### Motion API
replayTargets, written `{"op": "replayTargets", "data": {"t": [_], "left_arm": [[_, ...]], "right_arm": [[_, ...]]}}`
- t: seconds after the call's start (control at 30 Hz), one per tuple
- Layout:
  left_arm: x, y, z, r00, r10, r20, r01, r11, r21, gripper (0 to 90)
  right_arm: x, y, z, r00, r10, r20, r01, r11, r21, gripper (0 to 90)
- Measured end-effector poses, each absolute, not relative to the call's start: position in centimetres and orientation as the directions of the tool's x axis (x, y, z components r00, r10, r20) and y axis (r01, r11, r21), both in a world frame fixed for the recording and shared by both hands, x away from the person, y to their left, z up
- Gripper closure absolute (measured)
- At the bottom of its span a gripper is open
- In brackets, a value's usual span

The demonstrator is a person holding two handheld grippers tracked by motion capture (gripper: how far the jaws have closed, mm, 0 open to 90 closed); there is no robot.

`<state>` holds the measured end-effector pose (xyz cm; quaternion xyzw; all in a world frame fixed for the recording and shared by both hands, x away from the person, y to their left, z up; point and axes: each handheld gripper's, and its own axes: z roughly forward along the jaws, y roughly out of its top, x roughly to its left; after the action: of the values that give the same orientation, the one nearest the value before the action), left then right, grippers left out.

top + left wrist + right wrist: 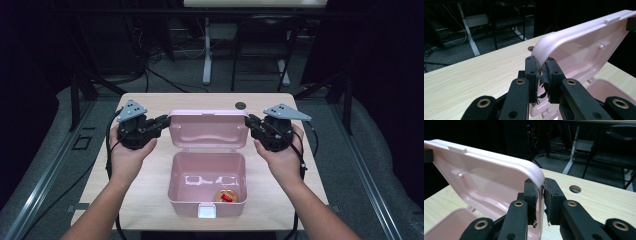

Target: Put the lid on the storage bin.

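A pink plastic box (176, 186) stands open in the middle of the table, its lid (209, 129) raised upright behind it. A small round orange and red thing (227, 196) lies in the box's front right corner. My left gripper (166, 120) grips the lid's left edge, and in the left gripper view the rim (586, 47) runs between the pads of the left gripper (541, 63). My right gripper (248, 121) holds the lid's right edge; in the right gripper view the lid (486, 177) sits between the pads of the right gripper (541, 185).
A white latch (206, 211) sits on the box's front wall. The wooden table (150, 165) has a round hole (240, 105) near its back edge. Beyond the table stand desk legs, chairs and cables on a dark floor.
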<state>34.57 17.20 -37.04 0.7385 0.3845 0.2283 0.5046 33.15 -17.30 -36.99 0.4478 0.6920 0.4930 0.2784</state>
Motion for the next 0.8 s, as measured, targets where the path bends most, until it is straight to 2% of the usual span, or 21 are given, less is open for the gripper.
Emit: {"op": "replayTargets", "data": {"t": [0.8], "left_arm": [[33.3,17.7,-37.1,0.625,0.779,-0.045,0.323,-0.205,0.924,80.4]], "right_arm": [[31.9,-17.3,-37.2,-0.463,0.885,0.043,0.33,0.126,0.936,80.0]]}}
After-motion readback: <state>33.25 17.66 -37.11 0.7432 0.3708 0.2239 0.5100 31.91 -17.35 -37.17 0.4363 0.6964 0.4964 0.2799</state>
